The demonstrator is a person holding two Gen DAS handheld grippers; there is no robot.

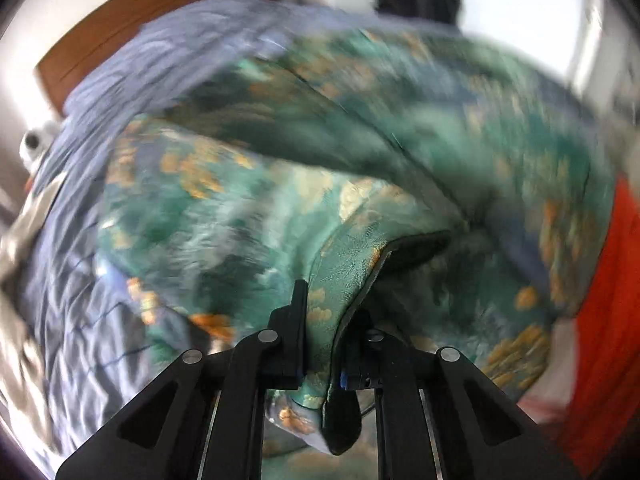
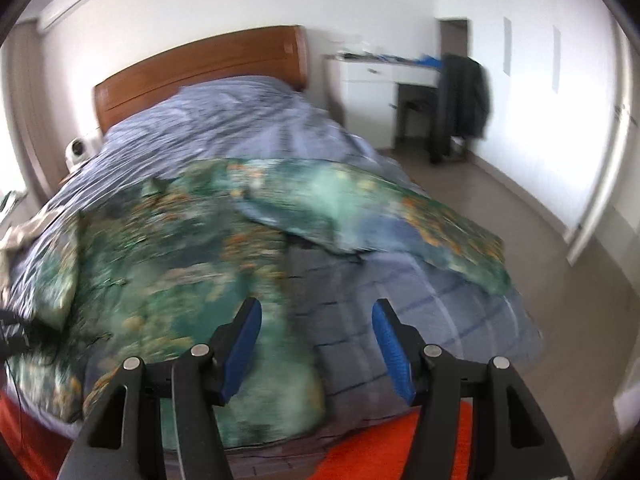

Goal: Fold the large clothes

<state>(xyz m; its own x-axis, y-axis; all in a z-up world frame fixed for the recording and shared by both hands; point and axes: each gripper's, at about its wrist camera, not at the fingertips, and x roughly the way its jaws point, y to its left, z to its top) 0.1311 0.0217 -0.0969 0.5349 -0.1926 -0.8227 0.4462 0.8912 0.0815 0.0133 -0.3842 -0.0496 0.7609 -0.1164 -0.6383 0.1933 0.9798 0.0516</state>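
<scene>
Bedroom bed under me: my left hand-held gripper is pinching the hemmed edge of the green brocade garment, silky, light, likely slippery. My right hand-held gripper is hanging open, empty, above its spread middle.

The green flowery robe is covering most of the bed, leaving bare blue quilt under the right gripper.
</scene>
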